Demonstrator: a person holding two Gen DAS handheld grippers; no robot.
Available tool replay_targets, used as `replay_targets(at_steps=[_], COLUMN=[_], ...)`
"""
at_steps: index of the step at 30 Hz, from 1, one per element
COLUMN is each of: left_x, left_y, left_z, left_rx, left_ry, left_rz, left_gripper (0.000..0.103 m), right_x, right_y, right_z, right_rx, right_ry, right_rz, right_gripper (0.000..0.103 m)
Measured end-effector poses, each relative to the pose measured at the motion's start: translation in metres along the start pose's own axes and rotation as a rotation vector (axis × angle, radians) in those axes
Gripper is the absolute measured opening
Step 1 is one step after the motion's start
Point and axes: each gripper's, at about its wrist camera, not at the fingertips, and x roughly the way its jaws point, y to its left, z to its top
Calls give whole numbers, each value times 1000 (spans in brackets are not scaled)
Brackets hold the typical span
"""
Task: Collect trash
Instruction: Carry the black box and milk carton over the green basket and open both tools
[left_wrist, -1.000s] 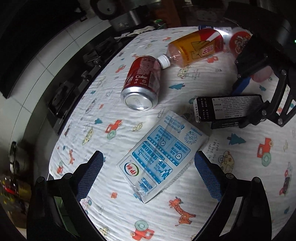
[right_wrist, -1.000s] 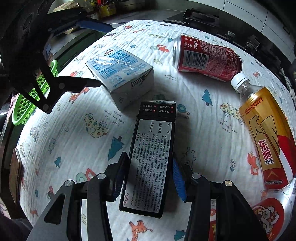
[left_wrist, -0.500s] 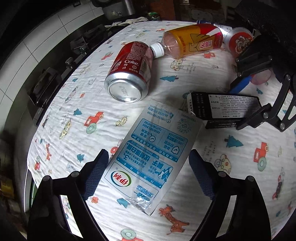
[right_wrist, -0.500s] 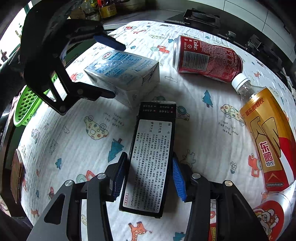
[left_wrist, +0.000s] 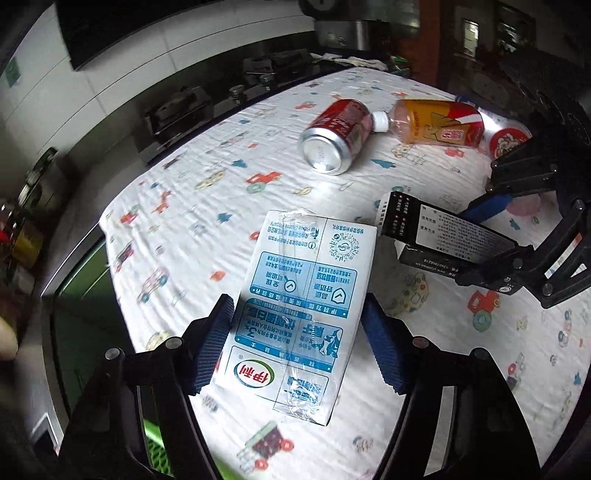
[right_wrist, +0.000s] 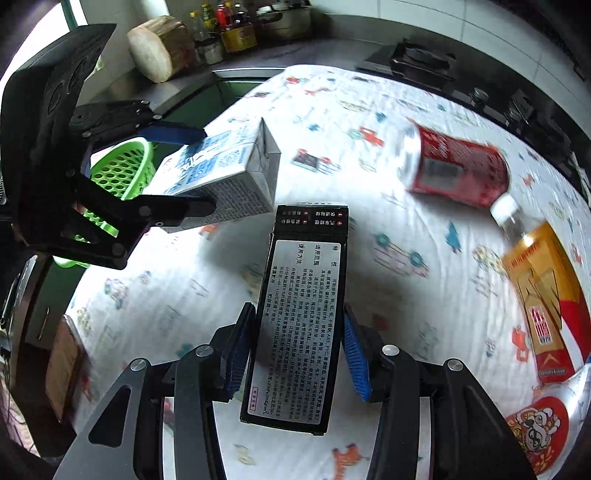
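A blue-and-white milk carton (left_wrist: 306, 295) sits between the pads of my left gripper (left_wrist: 297, 347), whose jaws are closing and touch both its sides. In the right wrist view the carton (right_wrist: 221, 166) hangs tilted above the cloth in the left gripper (right_wrist: 184, 170). My right gripper (right_wrist: 299, 354) is shut on a black box (right_wrist: 303, 314) with a printed label, held off the table. The left wrist view shows that box (left_wrist: 454, 232) in the right gripper (left_wrist: 480, 236), just right of the carton.
A red Coke can (left_wrist: 332, 136) lies on the patterned tablecloth (left_wrist: 207, 229), its side against an orange drink bottle (left_wrist: 436, 125). A red-and-white can (right_wrist: 535, 432) lies beyond the bottle. A green basket (right_wrist: 122, 170) sits below the table edge by the left gripper. A stove stands behind.
The left gripper rolled, narrowed onto the milk carton and raised it off the cloth toward the table edge. The right gripper lifted the black box slightly.
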Motion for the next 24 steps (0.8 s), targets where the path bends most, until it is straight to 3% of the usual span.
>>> replay_targets(at_steps=[6,12,18,24], left_x=[-59,-92,-92,-90], left_y=[61,120,156,164], left_z=[-51,-118,-183,-224], left_rx=[-215,-425,-602,-688], left_ry=[-13,51,136,177], left_rz=[137,301,357,378], left_gripper=[69,69,69,69], right_x=[-3,16,57,113], right_y=[61,133,200,236], right_z=[32,78,117,139], right_rx=[-86,-165,-212,-242], right_ry=[-47,-74,-54,11], right_rz=[74,178,255,240], right_gripper=[44,44,44,44])
